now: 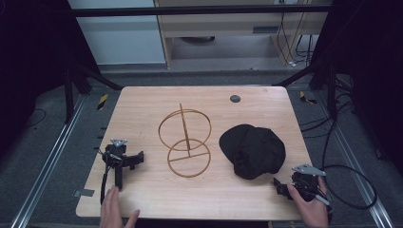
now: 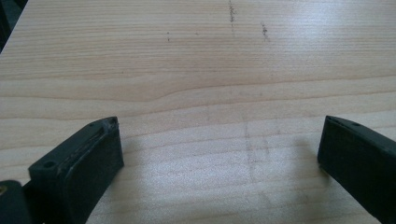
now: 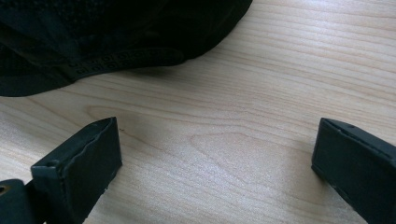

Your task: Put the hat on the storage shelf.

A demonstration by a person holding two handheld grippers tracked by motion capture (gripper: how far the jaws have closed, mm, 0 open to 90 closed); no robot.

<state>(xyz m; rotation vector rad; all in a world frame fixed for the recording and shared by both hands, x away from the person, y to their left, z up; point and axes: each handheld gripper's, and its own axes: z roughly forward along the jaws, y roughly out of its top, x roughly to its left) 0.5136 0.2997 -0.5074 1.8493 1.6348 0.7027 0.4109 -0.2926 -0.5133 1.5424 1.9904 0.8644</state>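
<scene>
A black cap (image 1: 253, 150) lies on the wooden table (image 1: 142, 102), right of centre. Beside it, mid-table, stands a hat stand of thin wooden rings (image 1: 186, 142) on a post. My right gripper (image 1: 296, 182) rests at the front right corner in a hand, just in front of the cap. Its jaws stand wide apart over bare wood (image 3: 217, 154), with the cap's edge (image 3: 112, 42) a little beyond them. My left gripper (image 1: 124, 160) lies on the table at the front left, open, with only bare wood between its jaws (image 2: 219, 154). A hand (image 1: 113, 209) rests just behind it.
A small dark round disc (image 1: 235, 99) sits near the table's far edge. Cables (image 1: 349, 183) trail off the right side. Metal rails run along the floor on both sides, and dark frame legs stand at the far corners.
</scene>
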